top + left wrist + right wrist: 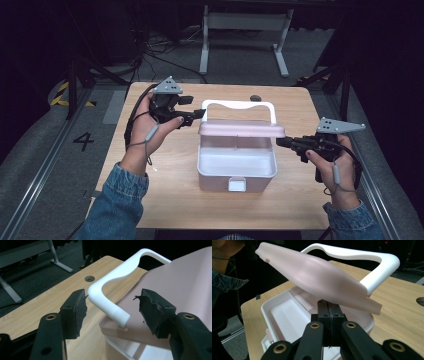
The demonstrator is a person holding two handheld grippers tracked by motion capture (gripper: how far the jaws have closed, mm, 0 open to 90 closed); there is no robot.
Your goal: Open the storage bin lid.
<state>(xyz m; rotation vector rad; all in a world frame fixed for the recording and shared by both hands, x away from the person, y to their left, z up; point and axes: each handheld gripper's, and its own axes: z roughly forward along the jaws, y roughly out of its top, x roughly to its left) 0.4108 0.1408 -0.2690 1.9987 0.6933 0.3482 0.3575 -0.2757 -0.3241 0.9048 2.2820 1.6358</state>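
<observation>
A pale pink plastic box point(235, 170) stands mid-table with its pink lid point(240, 130) half raised and a white handle point(239, 105) behind it. My left gripper point(200, 114) is open at the handle's left corner. In the left gripper view the handle point(110, 307) lies between the two spread pads point(75, 312) without a firm grip. My right gripper point(280, 142) is shut with nothing between its fingers. Its tip point(328, 305) sits just under the lid's point(319, 277) right edge, above the open white interior point(284, 315).
A front latch point(237, 184) sits on the box's near wall. A cable hole point(255, 98) lies in the wooden tabletop point(165, 200) behind the handle. Bare wood surrounds the box. Dark floor and a white desk frame point(245, 30) lie beyond the far edge.
</observation>
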